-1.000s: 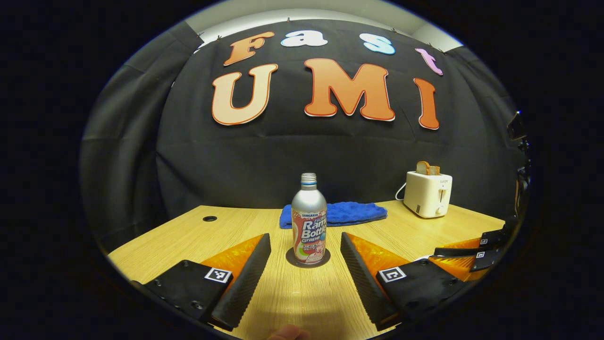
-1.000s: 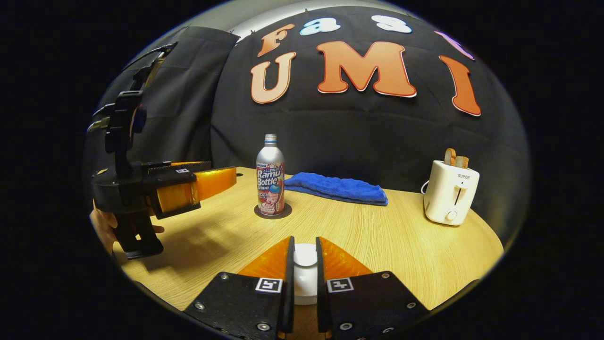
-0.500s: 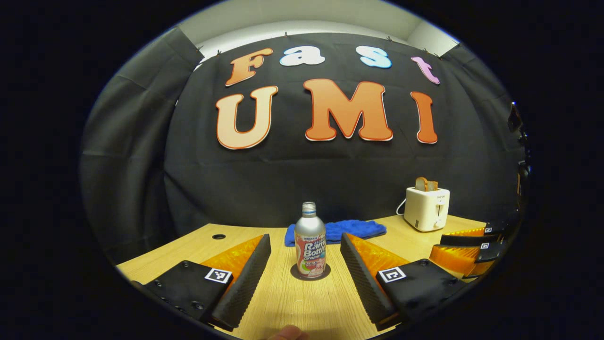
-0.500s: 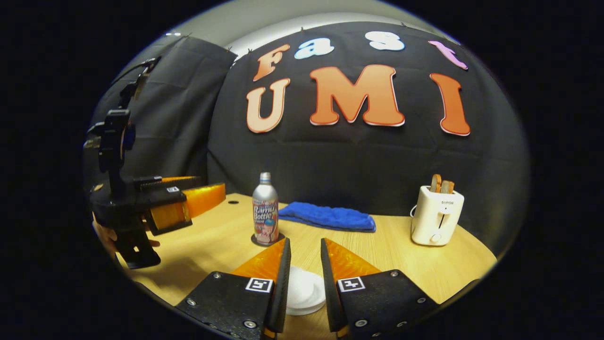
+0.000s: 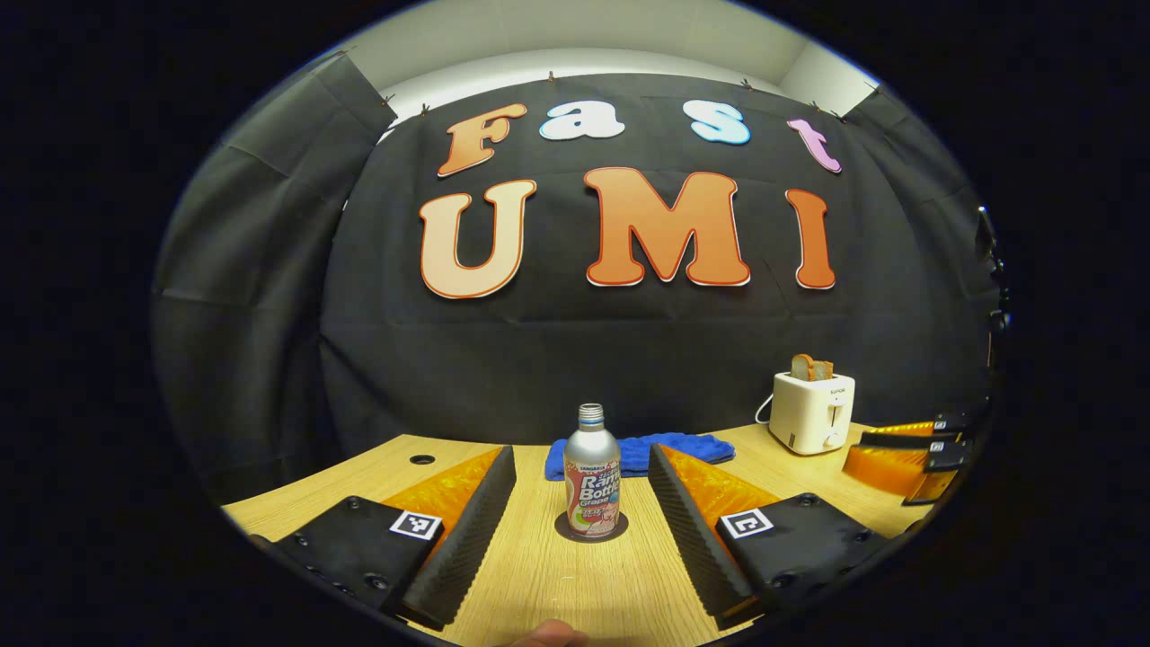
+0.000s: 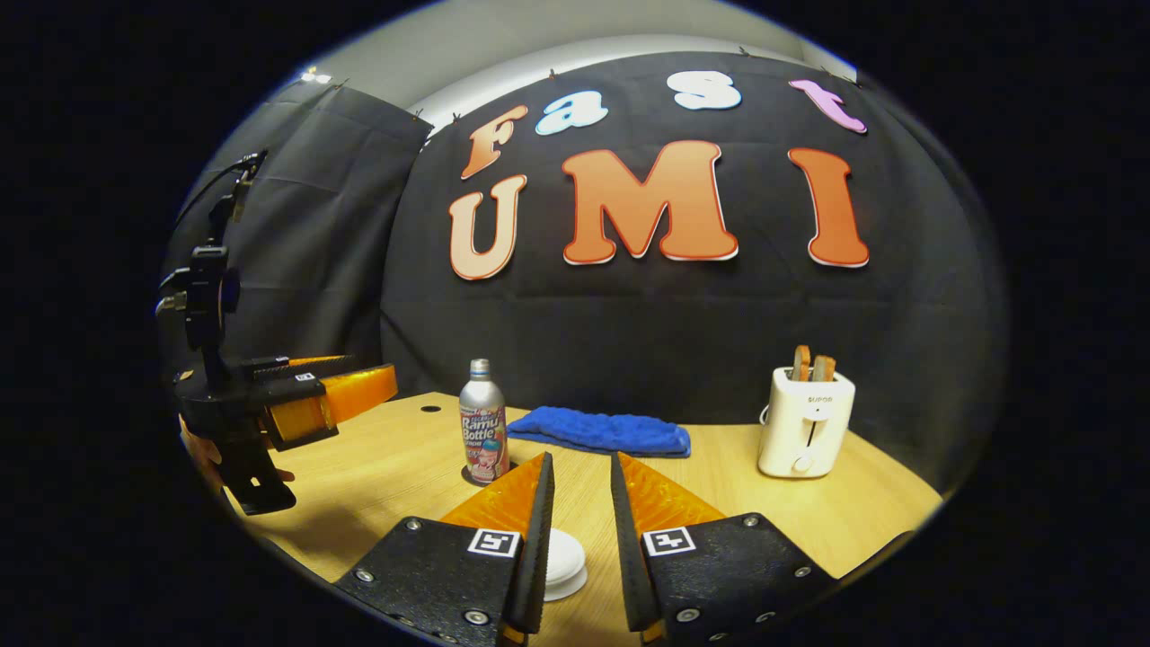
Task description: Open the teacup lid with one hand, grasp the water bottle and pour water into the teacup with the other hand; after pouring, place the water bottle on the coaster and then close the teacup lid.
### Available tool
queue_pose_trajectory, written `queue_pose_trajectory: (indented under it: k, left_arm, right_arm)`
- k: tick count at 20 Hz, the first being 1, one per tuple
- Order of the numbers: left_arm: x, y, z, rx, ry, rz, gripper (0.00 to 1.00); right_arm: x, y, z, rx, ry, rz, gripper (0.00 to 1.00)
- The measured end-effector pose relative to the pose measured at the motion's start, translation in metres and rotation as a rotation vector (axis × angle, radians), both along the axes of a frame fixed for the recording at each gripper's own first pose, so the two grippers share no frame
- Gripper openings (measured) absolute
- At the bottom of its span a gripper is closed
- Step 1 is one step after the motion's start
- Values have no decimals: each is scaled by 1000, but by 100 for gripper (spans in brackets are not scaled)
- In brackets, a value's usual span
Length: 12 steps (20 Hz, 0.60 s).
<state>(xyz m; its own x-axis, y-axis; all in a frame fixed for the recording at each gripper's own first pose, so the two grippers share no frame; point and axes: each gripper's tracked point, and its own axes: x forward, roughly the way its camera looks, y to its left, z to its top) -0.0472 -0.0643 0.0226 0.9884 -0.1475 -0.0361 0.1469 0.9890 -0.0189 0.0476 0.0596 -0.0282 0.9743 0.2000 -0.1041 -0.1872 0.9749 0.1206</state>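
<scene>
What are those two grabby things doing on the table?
A person holds a gripper in each hand, and neither one grips anything. The left gripper is open and faces the bottle, which stands upright on its coaster. The right gripper is open just above the white lid, which sits on the teacup on the table. The job looks about finished.

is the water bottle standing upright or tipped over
Upright. The water bottle stands neck-up on the round dark coaster on the table, ahead of the open left tool, which is not touching it.
</scene>
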Motion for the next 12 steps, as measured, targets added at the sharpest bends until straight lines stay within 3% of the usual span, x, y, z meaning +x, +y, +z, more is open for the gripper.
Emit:
queue_pose_trajectory:
  k: [7, 10, 11, 12]
  left_arm:
    - [-13, 10, 12, -43, 14, 26, 97]
    - [-21, 14, 21, -42, 4, 33, 100]
    - [-24, 15, 24, -40, -3, 33, 100]
    - [-27, 15, 29, -37, -12, 34, 97]
  right_arm:
    - [-12, -26, 57, -11, -101, -41, 36]
    - [-18, -29, 75, -35, -149, -43, 42]
    - [-19, -31, 80, -36, -159, -48, 38]
    - [-19, -31, 83, -37, -162, -47, 42]
